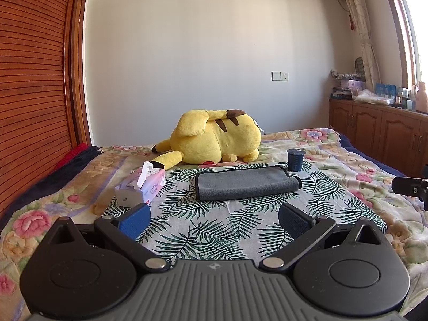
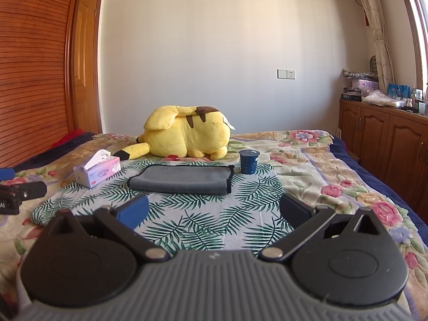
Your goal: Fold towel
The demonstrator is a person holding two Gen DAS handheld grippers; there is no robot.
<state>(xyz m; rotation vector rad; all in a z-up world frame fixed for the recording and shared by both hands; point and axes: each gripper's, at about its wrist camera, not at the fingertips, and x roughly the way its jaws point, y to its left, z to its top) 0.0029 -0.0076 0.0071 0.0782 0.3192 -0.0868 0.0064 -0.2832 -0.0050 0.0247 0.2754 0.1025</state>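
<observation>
A grey towel [image 1: 246,183] with dark trim lies folded into a flat rectangle on a leaf-print cloth [image 1: 208,224] on the bed. It also shows in the right wrist view [image 2: 182,180]. My left gripper [image 1: 214,218] is open and empty, held well short of the towel. My right gripper [image 2: 214,211] is open and empty too, also short of the towel. Part of the right gripper shows at the right edge of the left wrist view [image 1: 412,186]. Part of the left gripper shows at the left edge of the right wrist view [image 2: 16,192].
A tissue box [image 1: 141,186] stands left of the towel. A dark blue cup [image 1: 295,159] stands at its far right corner. A yellow plush toy [image 1: 214,140] lies behind. A wooden wardrobe [image 1: 32,80] is on the left, low cabinets [image 1: 379,131] on the right.
</observation>
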